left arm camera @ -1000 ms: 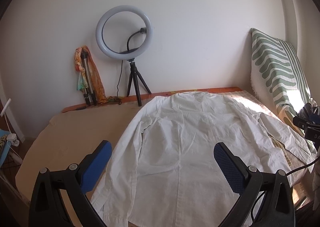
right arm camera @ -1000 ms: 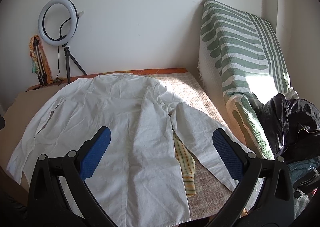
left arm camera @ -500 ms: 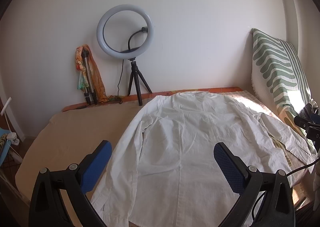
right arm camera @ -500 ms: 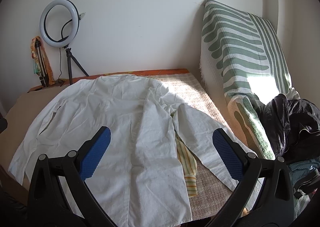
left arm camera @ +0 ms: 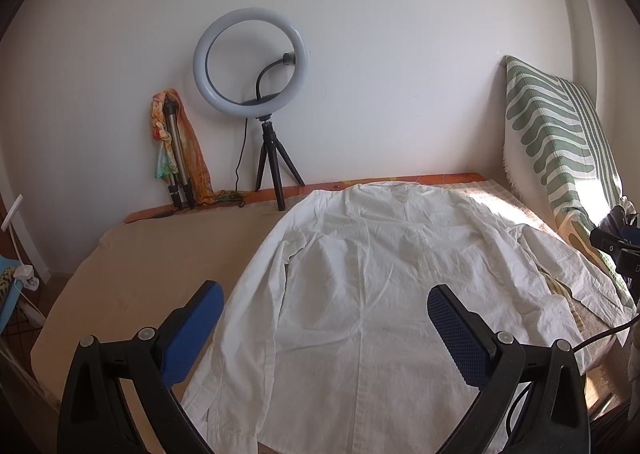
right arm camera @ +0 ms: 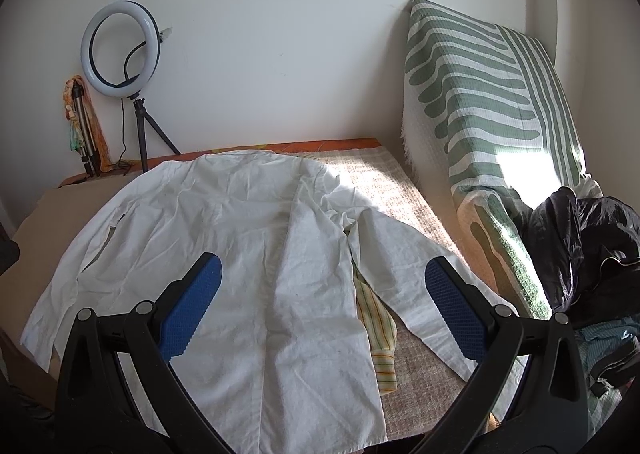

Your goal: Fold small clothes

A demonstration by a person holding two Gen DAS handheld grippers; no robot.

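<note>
Beige bed cover [left arm camera: 152, 254], white shirt [left arm camera: 372, 294] flat, wall possibly off-white [left arm camera: 400, 54]

shirt [left arm camera: 372, 294] lies flat on bed [left arm camera: 140, 266], collar toward 12 o'clock. ring light [left arm camera: 251, 66] stands behind at 11 o'clock, folded tripod [left arm camera: 176, 158] left of it. cushion [right arm camera: 488, 114] leans at 2 o'clock; striped cloth [right arm camera: 378, 330] under the shirt's 3 o'clock sleeve.
</note>
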